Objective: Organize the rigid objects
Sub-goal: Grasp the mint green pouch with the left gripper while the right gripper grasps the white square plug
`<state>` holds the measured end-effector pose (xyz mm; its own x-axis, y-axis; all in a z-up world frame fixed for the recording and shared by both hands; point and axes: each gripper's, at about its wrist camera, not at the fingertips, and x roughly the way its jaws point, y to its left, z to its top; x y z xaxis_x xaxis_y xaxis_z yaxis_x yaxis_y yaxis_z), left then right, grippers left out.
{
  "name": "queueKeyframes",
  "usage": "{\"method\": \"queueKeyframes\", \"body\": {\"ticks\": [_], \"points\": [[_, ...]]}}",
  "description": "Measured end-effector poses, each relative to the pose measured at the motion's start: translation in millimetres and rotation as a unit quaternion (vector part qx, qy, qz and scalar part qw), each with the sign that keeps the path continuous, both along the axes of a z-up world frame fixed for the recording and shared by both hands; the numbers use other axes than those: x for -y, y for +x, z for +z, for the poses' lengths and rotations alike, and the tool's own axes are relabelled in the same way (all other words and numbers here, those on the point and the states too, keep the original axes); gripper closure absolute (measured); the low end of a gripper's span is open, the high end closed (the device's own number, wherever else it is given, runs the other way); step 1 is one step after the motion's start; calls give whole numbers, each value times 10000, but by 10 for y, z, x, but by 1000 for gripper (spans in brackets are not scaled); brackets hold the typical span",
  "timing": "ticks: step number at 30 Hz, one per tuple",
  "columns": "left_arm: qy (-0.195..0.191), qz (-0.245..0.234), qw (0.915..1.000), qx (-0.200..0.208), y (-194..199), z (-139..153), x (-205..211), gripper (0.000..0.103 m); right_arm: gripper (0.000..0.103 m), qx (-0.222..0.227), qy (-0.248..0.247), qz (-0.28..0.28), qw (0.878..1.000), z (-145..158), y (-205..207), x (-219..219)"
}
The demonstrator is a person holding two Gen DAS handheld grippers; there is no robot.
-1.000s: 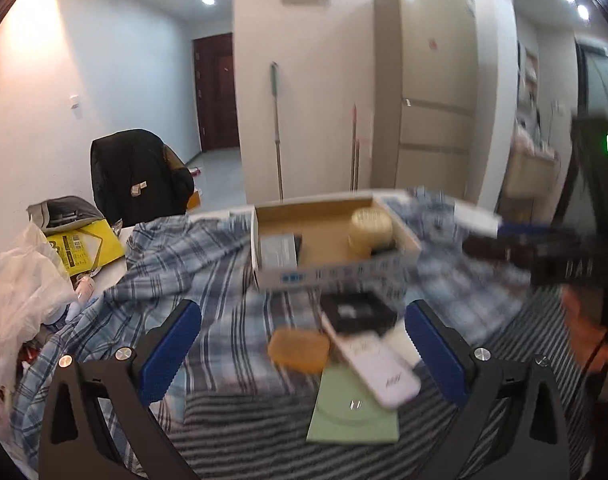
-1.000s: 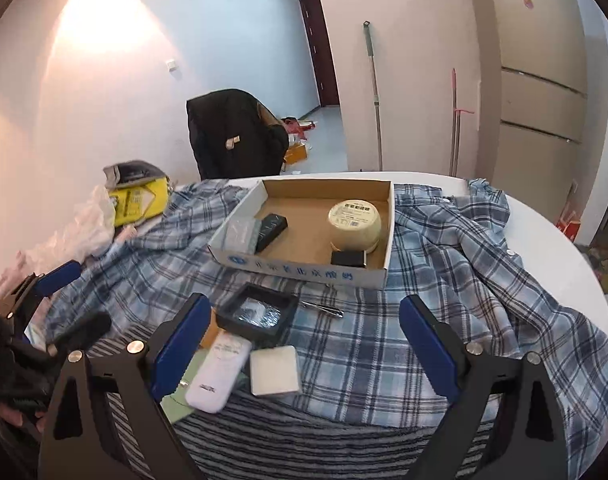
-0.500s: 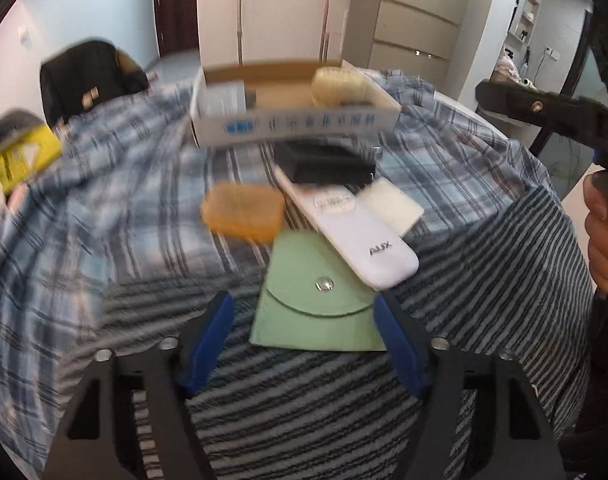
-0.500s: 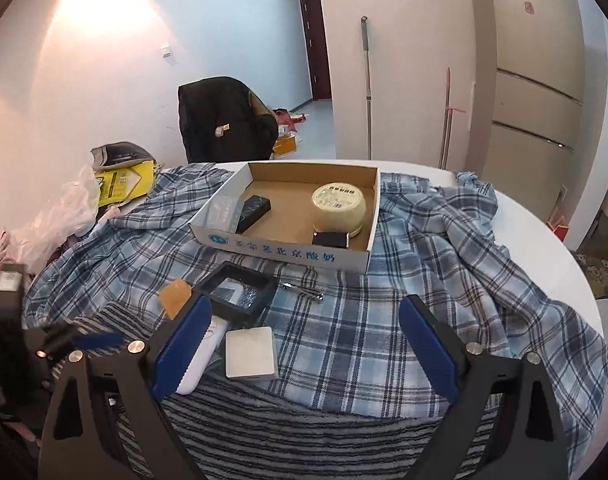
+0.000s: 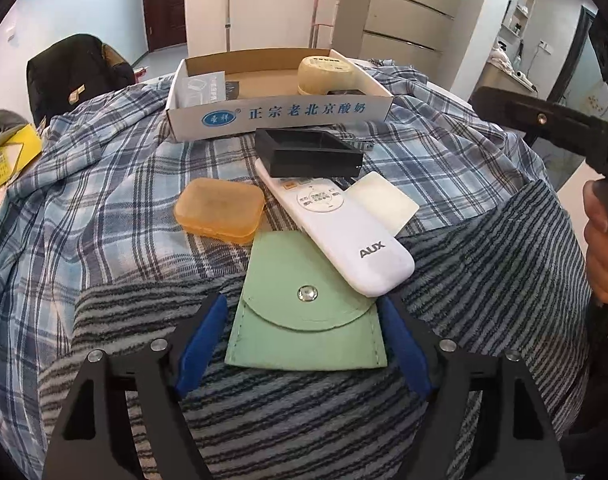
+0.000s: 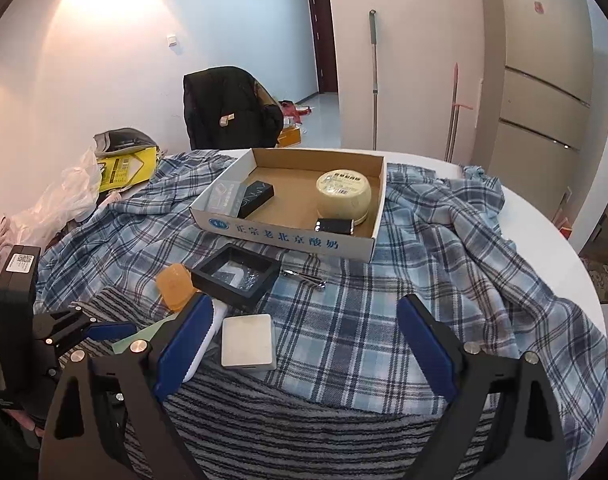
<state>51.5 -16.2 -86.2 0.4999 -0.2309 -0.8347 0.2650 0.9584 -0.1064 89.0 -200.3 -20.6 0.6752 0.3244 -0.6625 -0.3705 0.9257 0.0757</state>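
Note:
My left gripper (image 5: 304, 340) is open, low over the striped cloth, its blue pads on either side of a green snap pouch (image 5: 307, 312). A white AUX remote (image 5: 335, 232) lies across the pouch's far corner. Beyond it are an orange case (image 5: 220, 210), a black tray (image 5: 307, 152) and a white square box (image 5: 383, 200). A cardboard box (image 5: 280, 114) at the back holds a cream round tin (image 5: 323, 76). My right gripper (image 6: 304, 344) is open and empty, held above the white square box (image 6: 248, 340) and plaid cloth.
A plaid shirt (image 6: 443, 264) and a striped cloth (image 6: 304, 420) cover the round white table (image 6: 543, 232). A small metal clip (image 6: 304, 276) lies by the black tray. A plastic bag and a yellow package (image 6: 124, 168) sit at the left. A chair with a black jacket (image 6: 228, 108) stands behind.
My left gripper has dropped and moved forward, narrowing its opening until its pads flank the green pouch. My right gripper has stayed almost still.

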Motion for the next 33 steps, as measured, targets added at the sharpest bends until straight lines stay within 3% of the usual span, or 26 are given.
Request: {"method": "queueKeyframes", "body": {"ticks": [5,10,19,26,31,33], "points": [[-254,-42,9995,-182,86,-13,-47,31,10,-21,4,-34,10000,4,18,13],[0,-100,9998,143,-42,106,-8,32,10,5,-142,-39,9999,24,-5,-5],[-55,121,9980,617,-242,356,-245,32,10,-74,-154,51,9998,71,-3,-87],[-14,308,9951,941,-417,452,-418,32,10,-535,-264,232,9980,-135,116,-267],[-10,472,9942,968,-415,429,-543,32,25,-1123,-384,265,9926,-396,292,-332],[-67,506,9940,967,-397,413,-591,32,26,-1392,-358,287,9892,-502,360,-340]]}}
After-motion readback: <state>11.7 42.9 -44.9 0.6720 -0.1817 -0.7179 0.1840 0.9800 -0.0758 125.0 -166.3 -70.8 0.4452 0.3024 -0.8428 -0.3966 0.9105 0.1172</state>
